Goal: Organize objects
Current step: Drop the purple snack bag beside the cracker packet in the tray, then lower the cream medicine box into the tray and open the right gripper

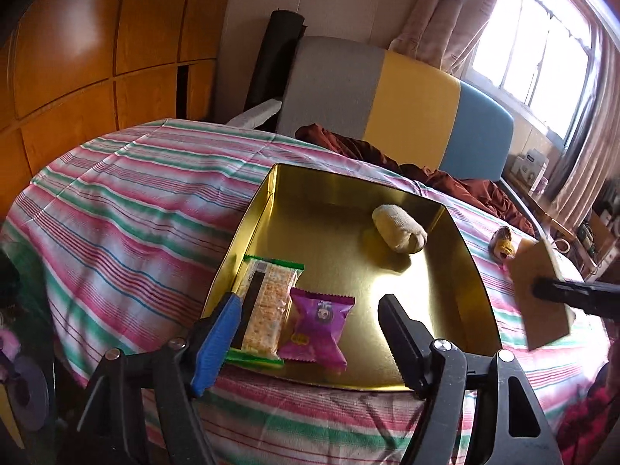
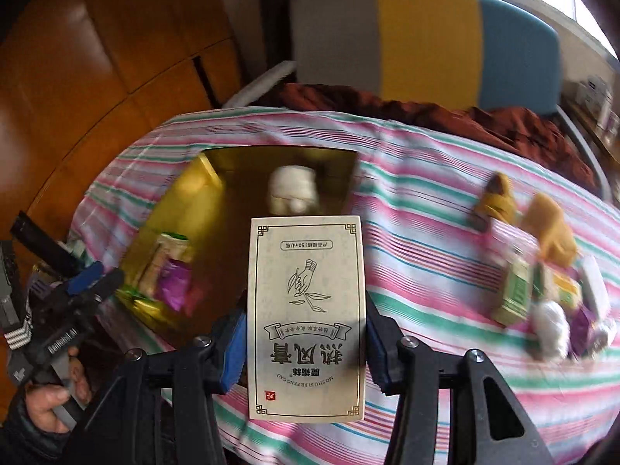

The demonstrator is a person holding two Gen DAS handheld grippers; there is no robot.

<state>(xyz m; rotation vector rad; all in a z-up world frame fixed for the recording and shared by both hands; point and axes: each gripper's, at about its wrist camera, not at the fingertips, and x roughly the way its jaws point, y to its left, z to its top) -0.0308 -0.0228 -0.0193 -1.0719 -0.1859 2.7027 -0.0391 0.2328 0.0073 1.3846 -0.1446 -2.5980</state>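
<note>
Pinching a cream box (image 2: 307, 319), the right gripper (image 2: 306, 343) alone reveals its print; left gripper (image 1: 306, 335) spread.

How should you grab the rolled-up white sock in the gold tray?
Probably from above, across the middle of the rolled white sock. It lies on its side as a soft, short roll on the floor of the gold tray with open space around it, so the jaws can straddle its narrow width. The tray walls would likely hinder a low sideways approach.

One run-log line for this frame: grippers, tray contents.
left gripper: open, empty | right gripper: shut on beige carton | gold tray: cracker pack, purple snack packet, sock roll
</note>
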